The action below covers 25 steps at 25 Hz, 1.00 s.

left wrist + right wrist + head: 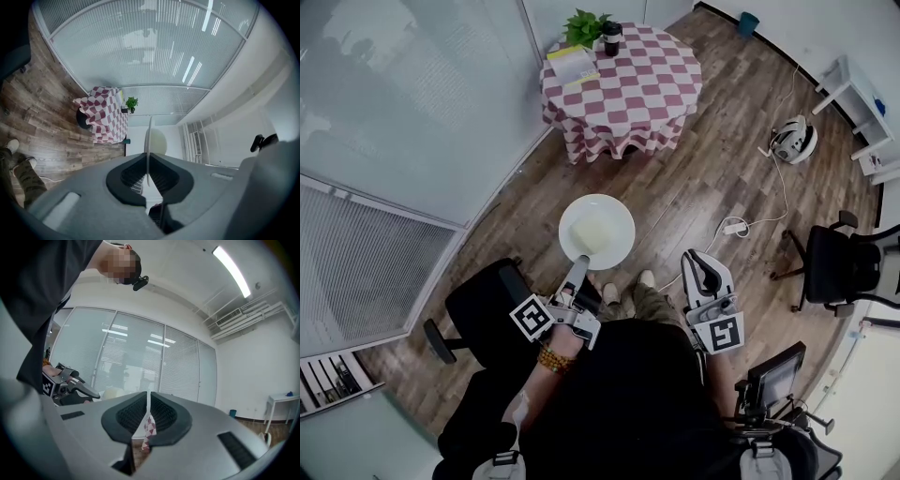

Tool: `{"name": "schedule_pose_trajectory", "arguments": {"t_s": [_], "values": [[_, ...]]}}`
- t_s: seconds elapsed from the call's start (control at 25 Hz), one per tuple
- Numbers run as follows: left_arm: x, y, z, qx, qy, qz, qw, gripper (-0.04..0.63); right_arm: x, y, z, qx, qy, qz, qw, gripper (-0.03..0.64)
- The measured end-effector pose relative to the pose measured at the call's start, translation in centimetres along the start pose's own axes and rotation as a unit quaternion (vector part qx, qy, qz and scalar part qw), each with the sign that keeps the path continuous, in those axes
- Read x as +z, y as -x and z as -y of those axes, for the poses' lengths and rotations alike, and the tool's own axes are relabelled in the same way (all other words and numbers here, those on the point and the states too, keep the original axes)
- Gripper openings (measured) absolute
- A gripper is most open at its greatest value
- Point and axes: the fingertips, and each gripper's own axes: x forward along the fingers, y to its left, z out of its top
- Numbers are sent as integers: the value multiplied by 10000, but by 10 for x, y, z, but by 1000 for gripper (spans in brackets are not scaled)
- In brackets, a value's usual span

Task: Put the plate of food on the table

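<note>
A white plate (598, 231) with a pale yellow heap of food (592, 229) hangs over the wooden floor in front of me. My left gripper (579, 265) is shut on its near rim. In the left gripper view the plate (149, 140) shows edge-on between the jaws of the left gripper (149, 180). The round table (623, 80) with a red and white checked cloth stands well ahead, apart from the plate. My right gripper (699, 263) is to the right of the plate, shut with nothing in it. The right gripper view shows the right gripper (148, 416) with its jaws together.
On the table stand a green plant (586, 26), a dark cup (611, 37) and a booklet (574, 64). A black chair (478, 309) is at my left, another chair (839, 262) at the right. A power strip (736, 227) and cable lie on the floor. A glass partition (412, 103) runs along the left.
</note>
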Motion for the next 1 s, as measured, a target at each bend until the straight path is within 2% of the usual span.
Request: {"name": "schedule_pose_trajectory", "arguments": {"t_s": [0.12, 0.52, 1.0], "values": [[13, -2, -2, -25, -71, -39, 10000, 15, -3, -10, -3, -49, 4, -126, 9999, 15], [43, -19, -20, 157, 67, 124, 9998, 15, -15, -53, 12, 69, -40, -216, 9997, 15], [78, -111, -38, 444, 87, 394, 9982, 15, -37, -147, 94, 325, -367, -240, 9985, 15]]}}
